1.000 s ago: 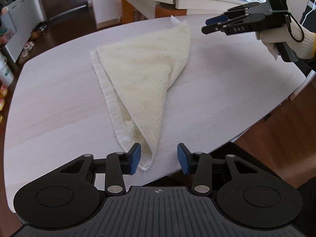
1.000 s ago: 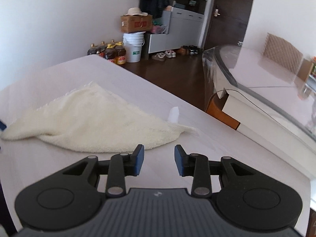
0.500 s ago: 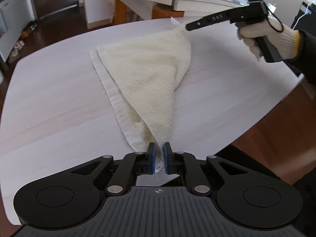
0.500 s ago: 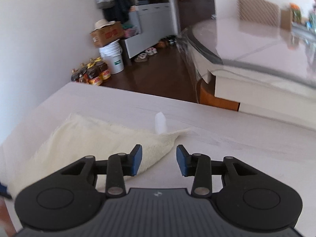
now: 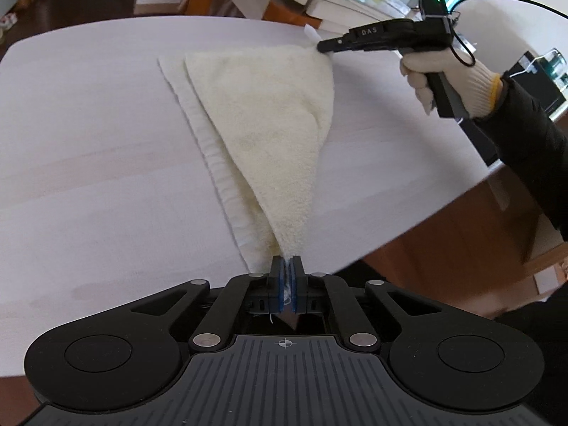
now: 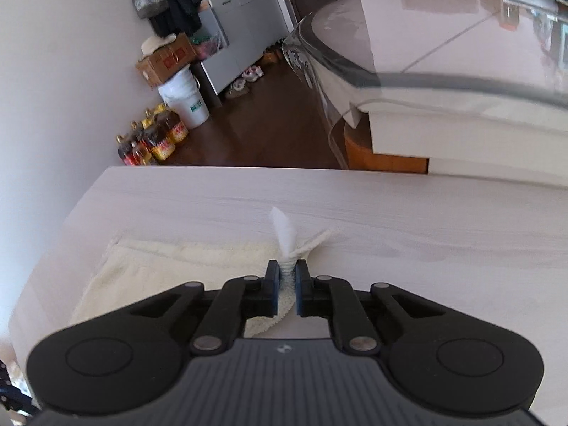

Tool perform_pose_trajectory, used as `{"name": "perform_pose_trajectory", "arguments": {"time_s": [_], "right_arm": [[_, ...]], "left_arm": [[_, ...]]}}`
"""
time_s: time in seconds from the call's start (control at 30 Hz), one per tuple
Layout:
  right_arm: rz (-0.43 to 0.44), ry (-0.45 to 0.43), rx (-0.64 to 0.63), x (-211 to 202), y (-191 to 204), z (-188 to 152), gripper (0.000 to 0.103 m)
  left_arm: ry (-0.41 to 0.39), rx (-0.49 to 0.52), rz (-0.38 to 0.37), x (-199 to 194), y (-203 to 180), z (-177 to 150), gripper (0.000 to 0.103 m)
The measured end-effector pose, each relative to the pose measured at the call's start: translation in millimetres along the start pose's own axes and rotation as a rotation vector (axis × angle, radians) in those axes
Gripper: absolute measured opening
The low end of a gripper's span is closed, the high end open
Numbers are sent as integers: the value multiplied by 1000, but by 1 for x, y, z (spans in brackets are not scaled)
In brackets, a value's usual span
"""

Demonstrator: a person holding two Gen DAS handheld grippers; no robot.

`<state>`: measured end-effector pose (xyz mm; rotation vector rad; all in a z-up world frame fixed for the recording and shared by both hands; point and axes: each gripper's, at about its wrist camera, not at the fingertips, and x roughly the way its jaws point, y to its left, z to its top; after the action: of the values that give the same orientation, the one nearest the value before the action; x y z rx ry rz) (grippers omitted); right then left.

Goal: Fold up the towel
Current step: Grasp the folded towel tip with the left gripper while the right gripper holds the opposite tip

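Note:
A cream towel (image 5: pixel 269 117) lies on the pale wooden table (image 5: pixel 88 163), folded into a rough triangle with a white hem along its left edge. My left gripper (image 5: pixel 287 277) is shut on the towel's near corner at the table's front edge. My right gripper (image 5: pixel 325 48) is shut on the far corner, held by a gloved hand. In the right wrist view the right gripper (image 6: pixel 287 282) pinches that corner of the towel (image 6: pixel 159 273), and a white label (image 6: pixel 284 230) sticks up past the fingers.
The table's right edge (image 5: pixel 443 213) drops to a wood floor. A second glass-topped table (image 6: pixel 461 81) stands beyond the far edge. Bottles (image 6: pixel 152 138), a white bucket (image 6: pixel 184 101) and a cardboard box (image 6: pixel 165 60) sit on the floor by the wall.
Both grippers went from open to shut. The left closed on the near towel corner first, then the right moved down onto the far corner and closed on it.

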<state>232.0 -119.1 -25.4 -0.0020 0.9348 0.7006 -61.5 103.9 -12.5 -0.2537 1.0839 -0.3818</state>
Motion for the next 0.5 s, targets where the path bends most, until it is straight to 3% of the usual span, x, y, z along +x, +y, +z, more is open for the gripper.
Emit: {"name": "perform_pose_trajectory", "arguments": {"time_s": [0.23, 0.3, 0.4, 0.5], "right_arm": [[-96, 25, -159, 4, 16, 4, 13], [-99, 25, -169, 4, 20, 0, 26], [-144, -20, -184, -8, 25, -7, 36], [-198, -62, -220, -23, 31, -13, 40]], "left_arm": [[23, 20, -38, 7, -7, -3, 3], [25, 26, -44, 8, -10, -4, 4], [24, 29, -51, 7, -13, -4, 15], [12, 28, -56, 1, -13, -2, 36]]}}
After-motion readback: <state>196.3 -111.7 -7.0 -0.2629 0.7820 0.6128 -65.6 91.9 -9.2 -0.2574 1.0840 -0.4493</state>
